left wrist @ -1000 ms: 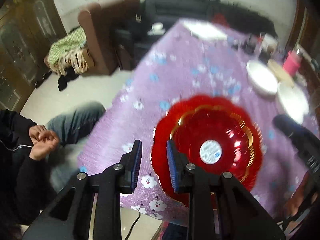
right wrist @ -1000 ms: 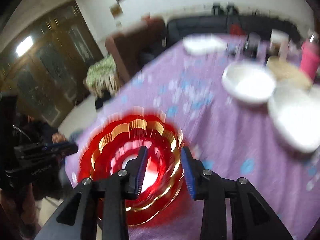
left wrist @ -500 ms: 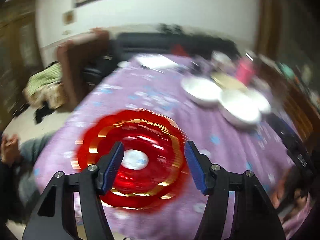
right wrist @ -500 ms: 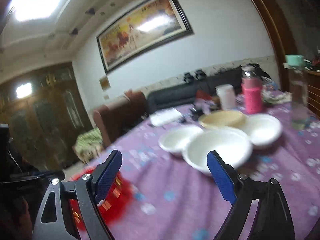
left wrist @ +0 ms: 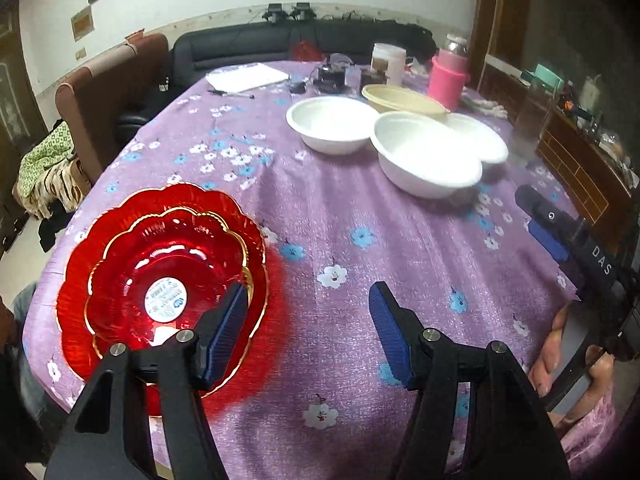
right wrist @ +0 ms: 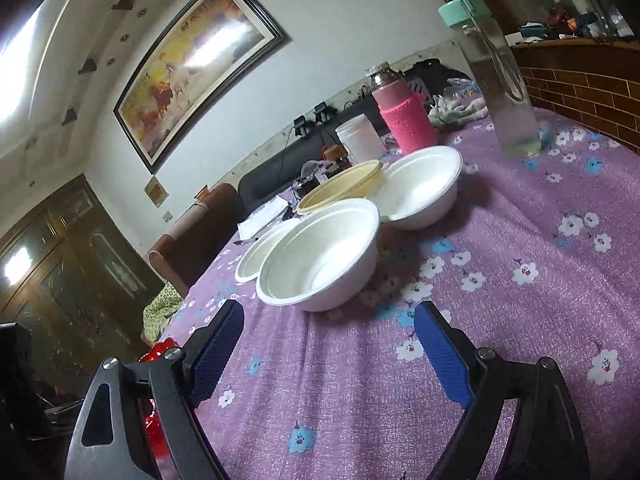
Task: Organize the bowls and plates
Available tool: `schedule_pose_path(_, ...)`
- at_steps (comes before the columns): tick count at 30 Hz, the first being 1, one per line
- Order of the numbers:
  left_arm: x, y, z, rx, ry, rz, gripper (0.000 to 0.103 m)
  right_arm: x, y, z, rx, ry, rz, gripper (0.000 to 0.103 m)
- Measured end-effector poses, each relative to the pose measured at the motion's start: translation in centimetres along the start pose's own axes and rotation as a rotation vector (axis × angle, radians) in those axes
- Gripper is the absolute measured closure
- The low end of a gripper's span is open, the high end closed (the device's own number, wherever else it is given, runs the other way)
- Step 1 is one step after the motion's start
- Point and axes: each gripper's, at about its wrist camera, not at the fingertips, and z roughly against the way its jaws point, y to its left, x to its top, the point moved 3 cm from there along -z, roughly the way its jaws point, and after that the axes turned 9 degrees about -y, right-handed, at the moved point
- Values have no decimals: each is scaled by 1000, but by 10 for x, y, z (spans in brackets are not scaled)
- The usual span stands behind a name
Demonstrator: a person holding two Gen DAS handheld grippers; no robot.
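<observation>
Purple flowered tablecloth (left wrist: 340, 216) covers the table, dark sofa (left wrist: 248, 46) behind; both grippers' fingers spread, empty

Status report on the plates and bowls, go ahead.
Left gripper, right gripper: jaws open, empty. Red plates stacked. White bowls ahead, unstacked. Path clear.

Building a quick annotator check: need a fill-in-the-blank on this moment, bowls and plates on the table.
1. The smaller red plate sits stacked on a larger plate of the colour ____.
2. The number of white bowls on the purple tablecloth is ____.
3. The yellowish bowl stands in front of a bottle in a sleeve of the colour ____.
4. Between the jaws of the right gripper lies only the ____.

Missing words: red; three; pink; tablecloth
</observation>
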Motion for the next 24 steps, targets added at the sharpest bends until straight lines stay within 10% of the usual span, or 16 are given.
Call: schedule_pose_path(24,34,-27,-23,-103,105,23,41,4,-11,-17,-14,102,-48,14)
